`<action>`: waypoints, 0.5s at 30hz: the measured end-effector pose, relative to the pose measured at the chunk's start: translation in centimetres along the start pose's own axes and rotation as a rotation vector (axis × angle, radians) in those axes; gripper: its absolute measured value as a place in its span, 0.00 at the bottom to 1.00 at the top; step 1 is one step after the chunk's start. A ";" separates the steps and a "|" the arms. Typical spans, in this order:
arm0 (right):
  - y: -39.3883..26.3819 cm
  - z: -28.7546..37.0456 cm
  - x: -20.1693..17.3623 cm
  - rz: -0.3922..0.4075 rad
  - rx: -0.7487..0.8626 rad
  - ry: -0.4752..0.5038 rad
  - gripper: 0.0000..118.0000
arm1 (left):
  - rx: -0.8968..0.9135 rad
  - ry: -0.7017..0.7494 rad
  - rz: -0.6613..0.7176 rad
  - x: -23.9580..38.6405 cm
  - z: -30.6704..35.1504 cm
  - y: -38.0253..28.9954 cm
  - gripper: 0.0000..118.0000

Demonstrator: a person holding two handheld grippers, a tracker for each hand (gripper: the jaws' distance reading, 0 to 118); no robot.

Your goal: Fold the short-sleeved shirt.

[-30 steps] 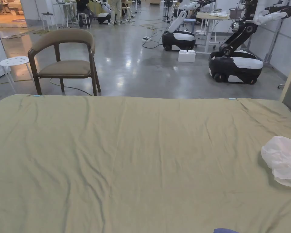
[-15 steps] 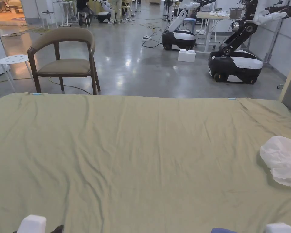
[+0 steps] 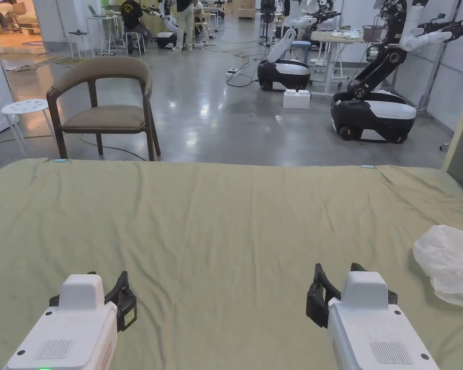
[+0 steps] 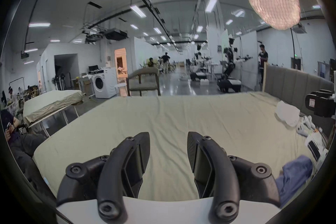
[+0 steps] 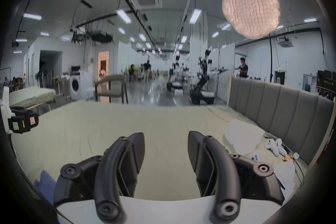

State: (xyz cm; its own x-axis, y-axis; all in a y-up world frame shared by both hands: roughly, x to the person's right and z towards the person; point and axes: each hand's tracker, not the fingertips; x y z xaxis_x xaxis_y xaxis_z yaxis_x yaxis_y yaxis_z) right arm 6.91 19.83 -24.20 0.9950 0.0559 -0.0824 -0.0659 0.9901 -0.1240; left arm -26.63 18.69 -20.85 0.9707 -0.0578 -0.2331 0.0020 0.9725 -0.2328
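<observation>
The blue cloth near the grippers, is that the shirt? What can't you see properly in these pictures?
- Blue cloth: left gripper view, crumpled at the bed's near edge and cut off by the lens rim, so its shape and sleeves cannot be told.
- Blue cloth, right gripper view: partly behind that gripper's own jaw.
- White bag: head view, cut by the right edge.
- Chair: right gripper view, blurred.

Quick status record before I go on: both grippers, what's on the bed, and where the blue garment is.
left gripper: open, holds nothing, above the sheet
right gripper: open, holds nothing, above the sheet
work surface: bed with olive sheet, wrinkled
blue garment: near edge of the bed, between the grippers, not grasped
white bag: right side of the bed
beyond the bed: wooden chair
fold: not yet begun
</observation>
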 end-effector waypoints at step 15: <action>1.7 0.1 -1.2 0.018 0.081 0.027 0.01 | -0.047 -0.004 0.007 -5.2 2.4 0.0 0.00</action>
State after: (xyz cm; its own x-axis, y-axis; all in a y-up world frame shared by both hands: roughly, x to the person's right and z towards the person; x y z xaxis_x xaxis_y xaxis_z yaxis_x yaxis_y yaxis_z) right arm 5.58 21.47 -24.21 0.9913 0.0715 -0.1102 -0.0766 0.9962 -0.0424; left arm -31.13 19.50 -17.39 0.9716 -0.0499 -0.2311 -0.0161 0.9612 -0.2754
